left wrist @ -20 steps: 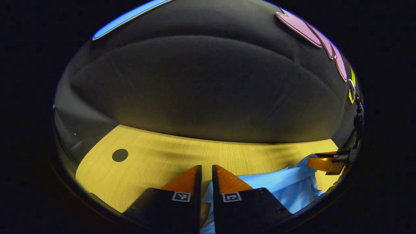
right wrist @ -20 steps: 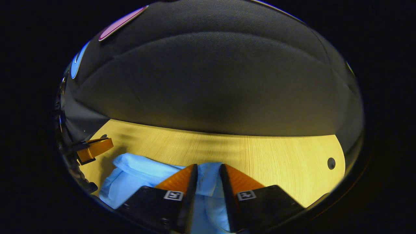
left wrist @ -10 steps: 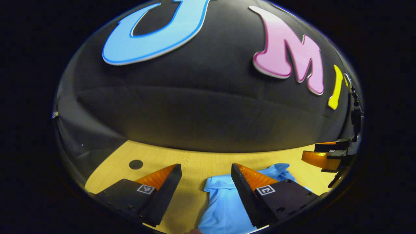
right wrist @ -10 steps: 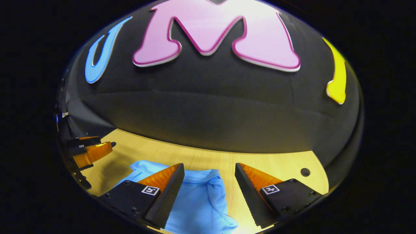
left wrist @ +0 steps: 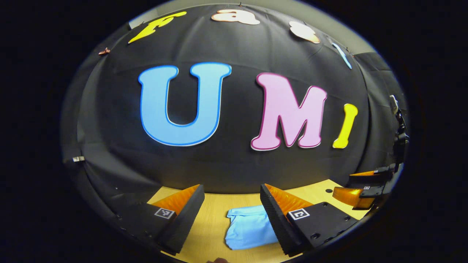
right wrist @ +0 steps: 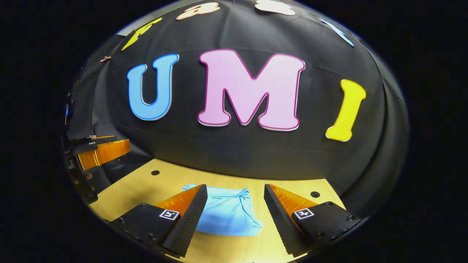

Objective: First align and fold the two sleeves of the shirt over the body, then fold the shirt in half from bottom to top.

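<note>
I see the shirt point(right wrist: 228, 213) lying on the desk point(right wrist: 146, 186) as a small, compact blue bundle, and I judge that it is already folded: no sleeve sticks out at the sides, and its shape is short, like a shirt that is doubled from bottom to top. In the right gripper view it lies between the two fingers of my right tool point(right wrist: 234, 215), but below and apart from them; nothing is touching it. In the left gripper view the same bundle point(left wrist: 250, 226) lies just beside the right-hand finger of my left tool point(left wrist: 232, 215).

Both tools are wide open and hold nothing. Both are raised above the desk, with the cameras looking mostly at the wall of the booth.

So I believe the last step, the fold in half, is finished, and what is in hand is the retreat from the garment. The next move calls for very little: to bring both tools away without catching the cloth. One corner near the top right of the bundle looks bunched; if neatness matters, I would press it flat with a tool that is narrowed first.
</note>
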